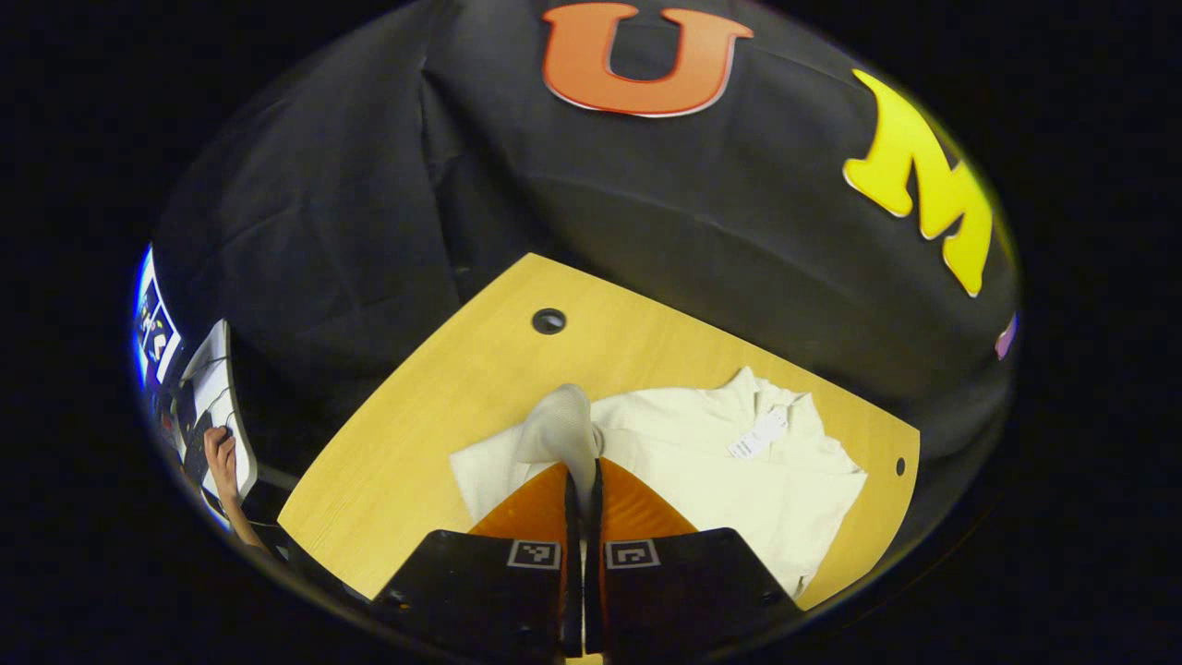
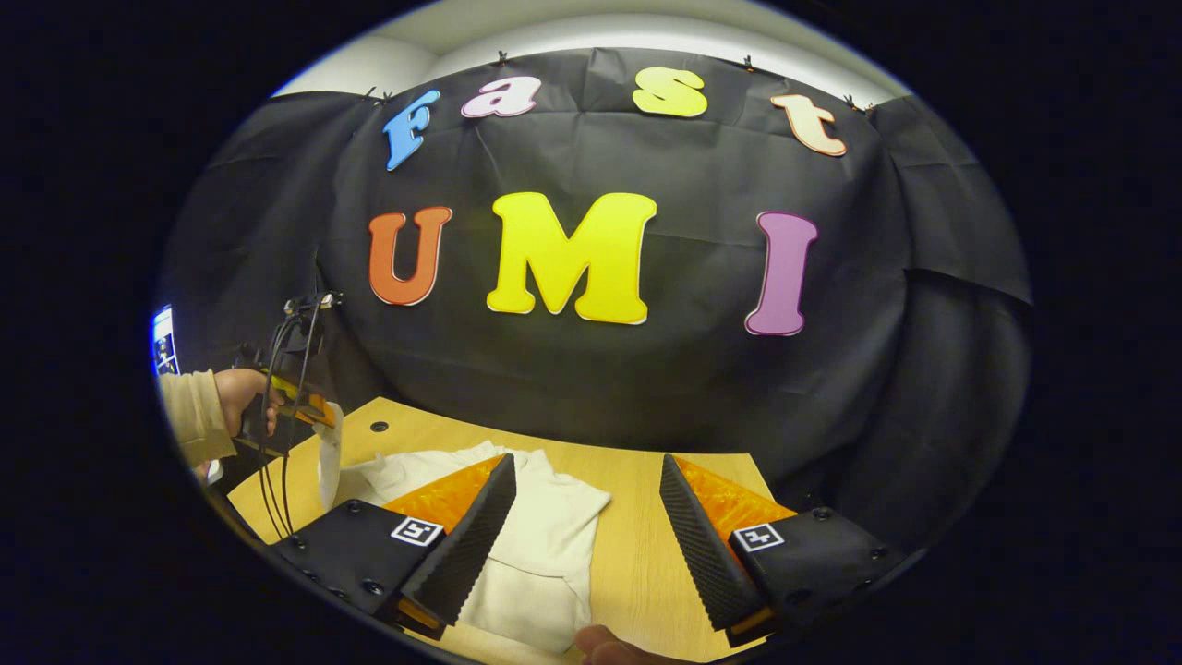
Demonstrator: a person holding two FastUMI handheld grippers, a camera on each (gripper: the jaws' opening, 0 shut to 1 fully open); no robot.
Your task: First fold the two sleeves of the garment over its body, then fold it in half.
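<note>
Garment (image 1: pixel 739 462): white, spread on the bench (image 1: pixel 443 388). One sleeve (image 1: pixel 559 429) lifted, pinched in my left tongs (image 1: pixel 584 480); right tongs (image 2: pixel 588 499) spread, hovering. Sleeve folding underway; halving fold remains.

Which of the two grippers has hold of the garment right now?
The left gripper: its jaws are closed on a sleeve of the white garment, lifted off the table. The right gripper has its jaws wide apart, holding nothing.
</note>
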